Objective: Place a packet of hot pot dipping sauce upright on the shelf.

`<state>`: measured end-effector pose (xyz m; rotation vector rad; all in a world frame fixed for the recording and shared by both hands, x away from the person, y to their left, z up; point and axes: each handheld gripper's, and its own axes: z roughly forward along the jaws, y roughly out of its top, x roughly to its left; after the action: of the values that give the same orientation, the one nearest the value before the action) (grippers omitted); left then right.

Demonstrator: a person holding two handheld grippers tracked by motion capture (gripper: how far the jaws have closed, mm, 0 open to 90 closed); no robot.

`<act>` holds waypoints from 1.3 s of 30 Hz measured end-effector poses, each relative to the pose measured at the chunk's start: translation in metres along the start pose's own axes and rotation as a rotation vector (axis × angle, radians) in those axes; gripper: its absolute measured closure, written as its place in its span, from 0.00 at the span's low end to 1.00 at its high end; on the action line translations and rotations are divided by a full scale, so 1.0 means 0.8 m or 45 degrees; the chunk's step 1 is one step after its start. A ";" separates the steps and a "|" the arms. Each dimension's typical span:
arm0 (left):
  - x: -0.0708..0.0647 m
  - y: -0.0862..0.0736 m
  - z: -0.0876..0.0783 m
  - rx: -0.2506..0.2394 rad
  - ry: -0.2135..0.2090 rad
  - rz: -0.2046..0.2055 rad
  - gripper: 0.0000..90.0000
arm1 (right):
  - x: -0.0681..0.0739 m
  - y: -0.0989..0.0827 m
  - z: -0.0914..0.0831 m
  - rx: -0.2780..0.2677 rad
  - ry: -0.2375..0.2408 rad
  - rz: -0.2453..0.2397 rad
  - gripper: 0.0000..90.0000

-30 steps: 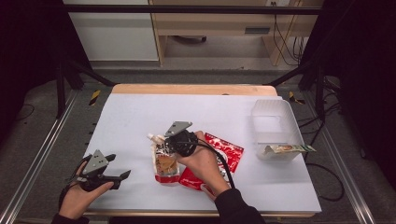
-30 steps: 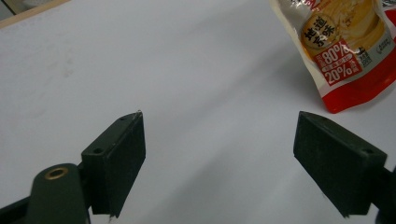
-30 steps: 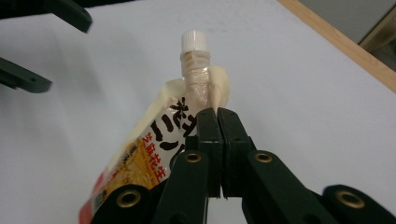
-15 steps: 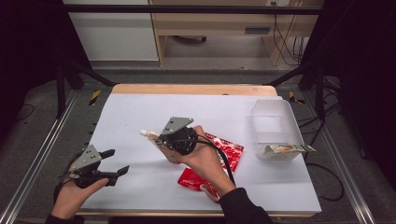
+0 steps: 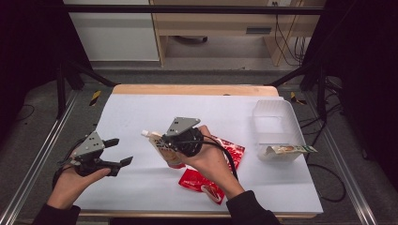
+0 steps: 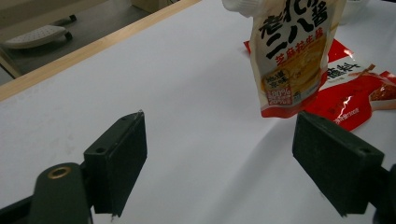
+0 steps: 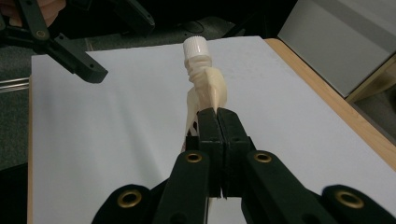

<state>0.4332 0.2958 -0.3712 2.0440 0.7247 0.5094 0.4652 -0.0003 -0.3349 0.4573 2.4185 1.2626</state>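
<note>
A cream and orange spouted pouch (image 5: 170, 154) with a white screw cap (image 5: 145, 133) hangs above the white table (image 5: 141, 112). My right gripper (image 5: 163, 141) is shut on its upper edge just below the spout. In the right gripper view the jaws (image 7: 218, 116) pinch the pouch (image 7: 205, 88) under the cap (image 7: 195, 46). My left gripper (image 5: 123, 151) is held open at the table's left, apart from the pouch. In the left gripper view its pads (image 6: 116, 163) stand wide with nothing between them, and the pouch (image 6: 289, 56) hangs ahead.
Two red packets (image 5: 202, 182) (image 5: 233, 149) lie on the table under my right hand. A clear plastic tub (image 5: 274, 123) stands at the right, with a slim packet (image 5: 288, 150) lying across its front edge. The table's wooden far edge (image 5: 192, 89) runs along the back.
My right gripper has lifted the pouch off the red packets, so it now hangs upright. My left hand has also risen, its gripper still open.
</note>
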 end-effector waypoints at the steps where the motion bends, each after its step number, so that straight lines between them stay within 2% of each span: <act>1: -0.001 0.002 0.000 -0.004 -0.003 0.000 0.20 | 0.001 0.000 -0.002 -0.001 0.000 -0.003 1.00; 11: -0.009 0.026 0.002 0.012 -0.031 0.066 0.20 | 0.006 0.001 -0.017 -0.014 0.020 -0.019 1.00; 15: -0.015 0.036 0.008 0.024 -0.068 0.096 0.21 | 0.012 0.003 -0.019 -0.019 0.038 -0.036 1.00; 18: -0.021 0.045 0.014 0.043 -0.094 0.137 0.23 | 0.018 0.003 -0.019 -0.016 0.057 -0.051 1.00; 24: -0.024 0.051 0.023 0.059 -0.119 0.160 0.27 | 0.023 0.005 -0.019 -0.024 0.078 -0.054 1.00; 29: -0.024 0.056 0.026 0.054 -0.150 0.162 0.36 | 0.027 0.005 -0.016 -0.022 0.094 -0.058 1.00; 33: -0.025 0.060 0.031 0.080 -0.188 0.190 0.44 | 0.029 0.005 -0.014 -0.028 0.105 -0.055 1.00; 39: -0.028 0.063 0.037 0.088 -0.221 0.197 0.52 | 0.031 0.005 -0.014 -0.032 0.119 -0.052 1.00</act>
<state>0.4495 0.2410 -0.3455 2.1889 0.4890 0.3918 0.4389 0.0047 -0.3301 0.3476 2.4721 1.3228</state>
